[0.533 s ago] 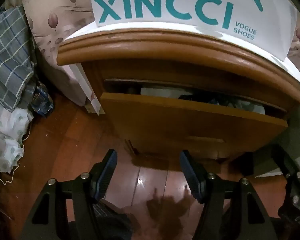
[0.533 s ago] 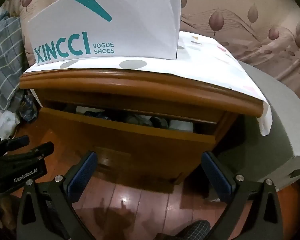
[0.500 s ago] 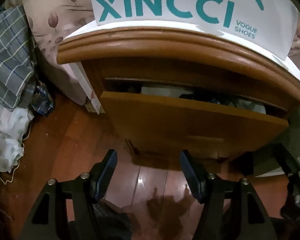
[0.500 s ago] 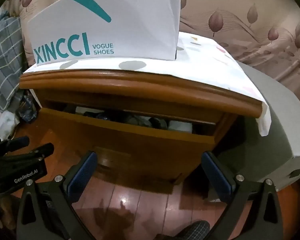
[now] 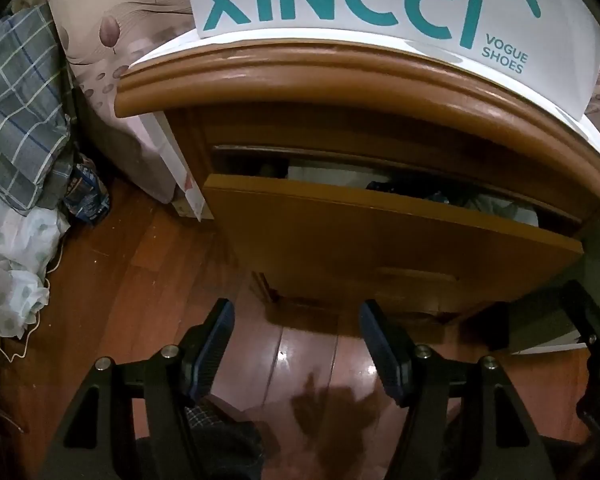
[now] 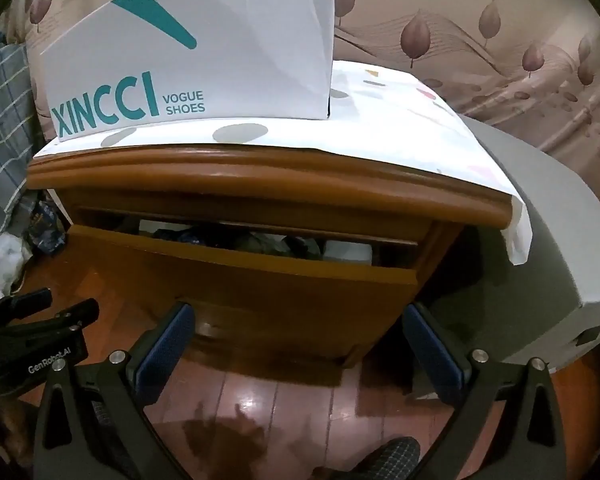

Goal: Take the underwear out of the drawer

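Observation:
A wooden nightstand has its drawer pulled partly out; it also shows in the right wrist view. Dark and white folded underwear lies inside, seen through the gap, and in the left wrist view too. My left gripper is open and empty, low above the floor in front of the drawer. My right gripper is open wide and empty, also in front of the drawer. Neither touches the drawer.
A white XINCCI shoe box stands on the nightstand's cloth-covered top. A grey box sits to the right. Plaid and white fabric is piled at the left. The floor is glossy red wood.
Almost nothing has changed; both grippers hold nearly still in front of the drawer, both open.

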The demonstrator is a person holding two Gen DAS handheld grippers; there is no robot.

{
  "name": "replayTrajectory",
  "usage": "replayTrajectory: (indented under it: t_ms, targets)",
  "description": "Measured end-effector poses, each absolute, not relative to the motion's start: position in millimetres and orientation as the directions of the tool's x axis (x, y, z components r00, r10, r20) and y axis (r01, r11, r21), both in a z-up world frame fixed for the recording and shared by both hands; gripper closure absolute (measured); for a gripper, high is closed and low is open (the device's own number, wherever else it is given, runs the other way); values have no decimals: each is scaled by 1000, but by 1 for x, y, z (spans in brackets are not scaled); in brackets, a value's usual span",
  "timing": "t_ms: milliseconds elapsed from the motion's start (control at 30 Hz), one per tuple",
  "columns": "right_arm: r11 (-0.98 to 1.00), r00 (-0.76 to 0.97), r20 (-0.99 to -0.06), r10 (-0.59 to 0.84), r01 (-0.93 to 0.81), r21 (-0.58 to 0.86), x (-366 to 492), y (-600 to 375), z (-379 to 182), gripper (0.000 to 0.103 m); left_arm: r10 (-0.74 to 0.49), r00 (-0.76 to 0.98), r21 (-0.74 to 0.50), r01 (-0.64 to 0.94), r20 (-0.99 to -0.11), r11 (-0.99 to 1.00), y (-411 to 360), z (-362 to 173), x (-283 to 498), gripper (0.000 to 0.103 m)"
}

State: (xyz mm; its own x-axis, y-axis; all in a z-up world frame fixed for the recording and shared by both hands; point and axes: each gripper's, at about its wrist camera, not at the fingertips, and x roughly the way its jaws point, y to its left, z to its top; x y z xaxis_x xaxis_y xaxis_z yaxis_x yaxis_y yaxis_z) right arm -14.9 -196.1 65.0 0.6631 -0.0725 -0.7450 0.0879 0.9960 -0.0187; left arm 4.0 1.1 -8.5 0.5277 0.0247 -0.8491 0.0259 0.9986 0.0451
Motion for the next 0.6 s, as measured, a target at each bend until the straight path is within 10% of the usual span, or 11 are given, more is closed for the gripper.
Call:
replayTrajectory:
  t_ms: [600]
  targets:
    - [997,660,-747,-78,72,-41,-18,-192,61,1,19,513,36,24,-858,999,6,-9,1,36]
